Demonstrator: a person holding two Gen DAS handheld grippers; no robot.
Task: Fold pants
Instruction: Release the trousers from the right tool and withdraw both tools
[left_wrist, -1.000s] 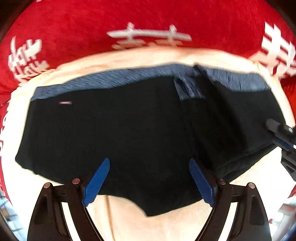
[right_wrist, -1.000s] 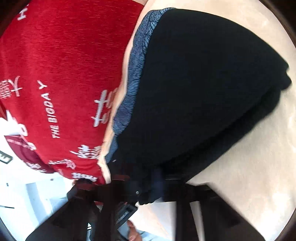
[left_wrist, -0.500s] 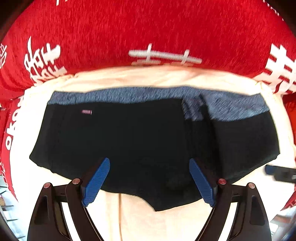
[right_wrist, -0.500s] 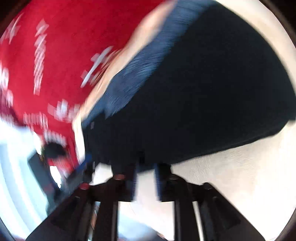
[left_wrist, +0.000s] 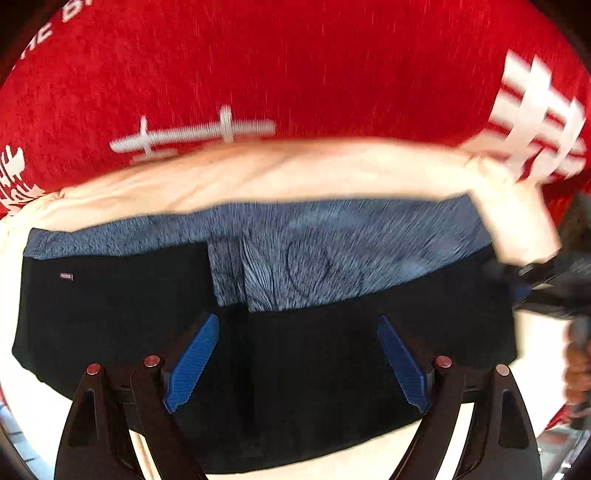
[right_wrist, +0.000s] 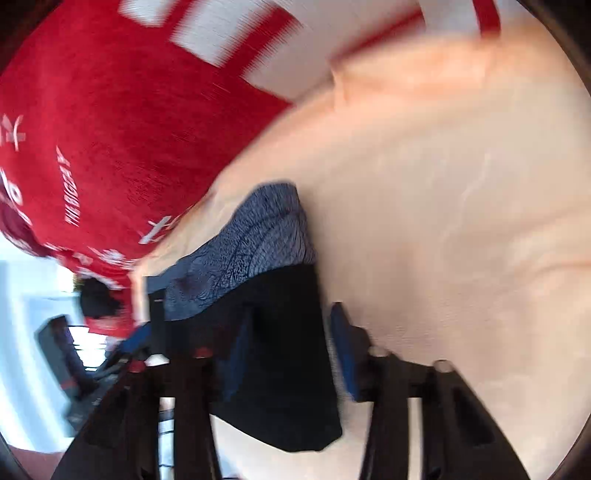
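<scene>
Black shorts (left_wrist: 110, 314) with a blue-grey patterned waistband (left_wrist: 332, 243) lie flat on a cream cloth (left_wrist: 258, 173). A part is folded over near the middle. My left gripper (left_wrist: 297, 362) is open, its blue pads just above the lower black fabric. My right gripper (right_wrist: 291, 354) is open at the shorts' (right_wrist: 280, 332) right edge, with the black fabric lying between its blurred pads; it also shows blurred at the right of the left wrist view (left_wrist: 546, 284).
A red cloth with white characters (left_wrist: 295, 66) lies beyond the cream cloth. The cream cloth spreads wide to the right of the shorts (right_wrist: 461, 221). A hand (left_wrist: 576, 369) shows at the right edge. A room lies past the table edge (right_wrist: 37, 332).
My right gripper opened and let go of the shorts' edge, which now lies flat. My left gripper moved closer over the shorts. Both views are motion-blurred.
</scene>
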